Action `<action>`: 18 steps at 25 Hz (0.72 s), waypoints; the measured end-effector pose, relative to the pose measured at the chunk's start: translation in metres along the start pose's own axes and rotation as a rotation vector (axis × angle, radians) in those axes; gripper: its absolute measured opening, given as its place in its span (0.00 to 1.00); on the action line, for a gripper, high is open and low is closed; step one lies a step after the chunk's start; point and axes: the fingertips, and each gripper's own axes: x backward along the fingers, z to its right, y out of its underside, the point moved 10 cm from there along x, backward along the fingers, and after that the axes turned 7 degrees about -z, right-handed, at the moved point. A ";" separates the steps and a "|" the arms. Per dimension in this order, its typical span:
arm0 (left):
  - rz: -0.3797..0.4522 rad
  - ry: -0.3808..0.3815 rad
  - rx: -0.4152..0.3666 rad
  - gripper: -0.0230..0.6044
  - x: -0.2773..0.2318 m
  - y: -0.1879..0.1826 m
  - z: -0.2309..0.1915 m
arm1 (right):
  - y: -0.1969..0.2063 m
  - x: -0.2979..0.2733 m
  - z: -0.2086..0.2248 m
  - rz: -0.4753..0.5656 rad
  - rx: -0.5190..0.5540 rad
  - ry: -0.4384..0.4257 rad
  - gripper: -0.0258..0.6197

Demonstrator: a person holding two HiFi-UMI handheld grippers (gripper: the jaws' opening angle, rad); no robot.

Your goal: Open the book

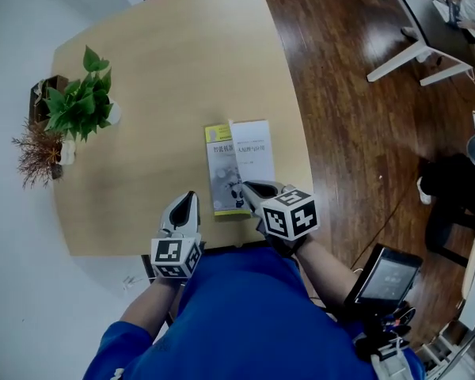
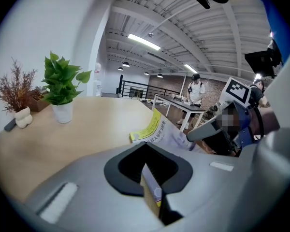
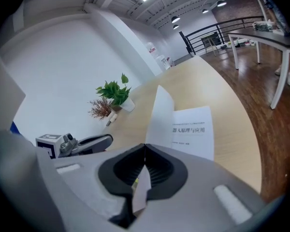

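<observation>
A thin book lies near the front edge of the light wooden table. Its yellow-and-grey cover stands lifted from the spine side at the left, baring a white title page that lies flat. My right gripper is shut on the near edge of that cover, and the sheet runs down between its jaws. My left gripper hovers at the table's front edge, a little left of the book and not touching it. Its jaws stand closed together.
A green potted plant and a dried sprig in a small white vase stand at the table's far left. To the right is dark wood floor with white desk legs and a screen on a stand.
</observation>
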 end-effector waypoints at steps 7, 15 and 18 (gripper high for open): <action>0.035 -0.019 0.031 0.05 0.024 0.003 -0.041 | -0.017 -0.028 -0.057 0.003 0.055 -0.043 0.04; 0.046 -0.062 0.075 0.05 0.060 0.018 -0.091 | -0.028 -0.081 -0.107 -0.028 0.103 -0.070 0.04; 0.038 -0.076 0.090 0.05 0.071 0.026 -0.108 | -0.029 -0.103 -0.118 -0.043 0.108 -0.071 0.04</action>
